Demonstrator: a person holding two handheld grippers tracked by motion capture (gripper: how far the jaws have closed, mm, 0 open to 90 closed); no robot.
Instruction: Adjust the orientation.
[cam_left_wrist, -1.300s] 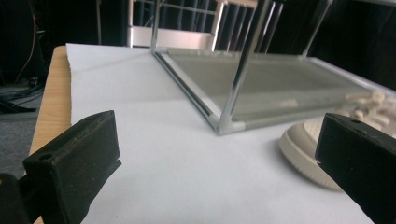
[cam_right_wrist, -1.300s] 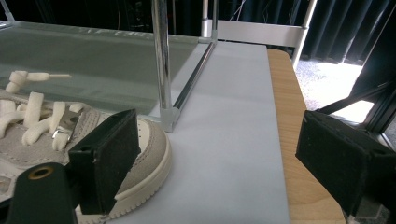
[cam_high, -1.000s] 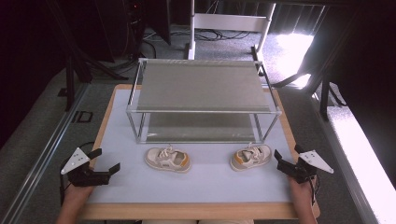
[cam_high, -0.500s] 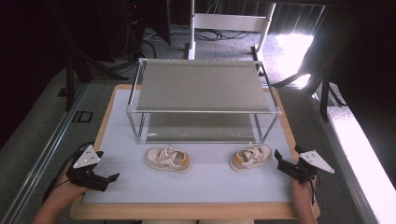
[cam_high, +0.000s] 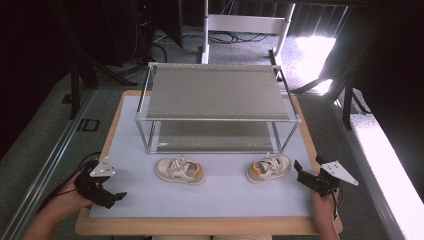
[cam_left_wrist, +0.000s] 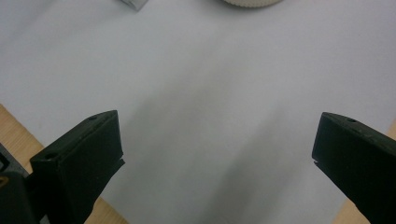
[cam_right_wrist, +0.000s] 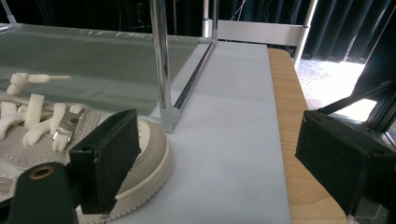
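left shoe (cam_left_wrist: 252, 2) cut off at top edge, right shoe (cam_right_wrist: 70, 154) cropped left

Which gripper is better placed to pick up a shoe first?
Right. The right gripper sits open just beside the right shoe, whose heel shows by its jaw in the right gripper view. The left gripper, also open, is at the mat's corner, farther from the left shoe.

2 beige shoes (cam_high: 179, 170) (cam_high: 268, 168) sit upright before the rack (cam_high: 215, 119).
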